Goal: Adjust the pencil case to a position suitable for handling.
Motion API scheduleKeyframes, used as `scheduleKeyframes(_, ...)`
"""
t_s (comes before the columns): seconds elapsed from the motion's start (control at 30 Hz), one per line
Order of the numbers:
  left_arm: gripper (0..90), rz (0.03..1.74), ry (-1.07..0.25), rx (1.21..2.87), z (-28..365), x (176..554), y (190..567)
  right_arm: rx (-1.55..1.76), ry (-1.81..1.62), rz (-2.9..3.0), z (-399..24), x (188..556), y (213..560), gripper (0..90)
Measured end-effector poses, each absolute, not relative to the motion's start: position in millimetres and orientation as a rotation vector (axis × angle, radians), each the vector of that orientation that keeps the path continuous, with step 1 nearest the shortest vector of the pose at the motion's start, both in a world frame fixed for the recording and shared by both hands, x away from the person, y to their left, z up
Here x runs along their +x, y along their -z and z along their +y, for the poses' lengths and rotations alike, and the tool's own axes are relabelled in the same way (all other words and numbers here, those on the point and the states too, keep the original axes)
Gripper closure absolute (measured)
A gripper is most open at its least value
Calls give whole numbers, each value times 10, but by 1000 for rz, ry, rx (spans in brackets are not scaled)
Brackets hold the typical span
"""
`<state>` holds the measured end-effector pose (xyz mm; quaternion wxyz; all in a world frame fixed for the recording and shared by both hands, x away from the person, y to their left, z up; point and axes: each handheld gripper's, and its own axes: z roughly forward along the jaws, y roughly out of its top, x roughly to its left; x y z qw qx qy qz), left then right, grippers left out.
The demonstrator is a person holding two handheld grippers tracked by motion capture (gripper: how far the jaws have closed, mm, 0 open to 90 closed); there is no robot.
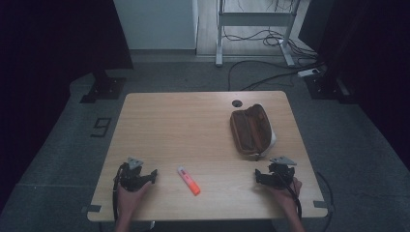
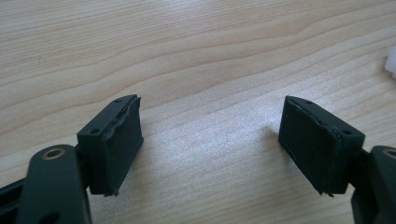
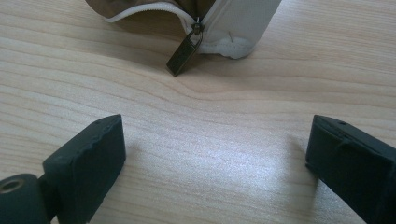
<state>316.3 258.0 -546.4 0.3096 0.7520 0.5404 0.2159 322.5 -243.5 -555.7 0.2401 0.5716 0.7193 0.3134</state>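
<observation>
Gripper count first: we see two, each held in a hand at the near edge of the worktop [image 1: 193,125]. Our left gripper [image 1: 153,175] sits at the near left with its jaws standing wide apart and nothing between them; our right gripper [image 1: 257,176] sits at the near right, its jaws likewise spread and empty.

Between them, a little nearer the left one, lies one orange highlighter [image 1: 188,180], flat on the wood and apart from both grippers. Just beyond the right gripper lies one brown pencil case [image 1: 250,129], long axis running near to far, its zip open along the top. Farther still, we count one small round hole [image 1: 236,103] near the far edge of the worktop.

From above we get the whole layout. Our right gripper view adds what that one cannot: the case's metal zip pull [image 3: 184,52] hanging at its near, white-trimmed end, tip resting on the wood. Our left gripper view gives bare wood grain between the pads [image 2: 119,144].
</observation>
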Motion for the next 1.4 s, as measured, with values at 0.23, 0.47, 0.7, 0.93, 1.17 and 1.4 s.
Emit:
scheduleKeyframes(0.23, 214, 1428, -569, 1988, 2584, 3168, 5462, 1560, -866, 1964, -2436, 3221, 5556, 76)
scheduleKeyframes(0.47, 215, 1427, -570, 1991, 2586, 3169, 5462, 1554, -873, 1964, -2454, 3216, 5554, 101)
scheduleKeyframes(0.7, 215, 1427, -570, 1990, 2585, 3170, 5462, 1555, -880, 1956, -2483, 3201, 5545, 154)
scheduleKeyframes(0.93, 215, 1428, -571, 1987, 2584, 3172, 5463, 1563, -936, 1896, -2557, 3166, 5475, 212)
scheduleKeyframes(1.17, 215, 1429, -570, 1987, 2584, 3173, 5462, 1574, -996, 1851, -2641, 3141, 5407, 236)
scheduleKeyframes(1.4, 216, 1428, -568, 1986, 2586, 3174, 5462, 1566, -1015, 1822, -2701, 3133, 5375, 260)
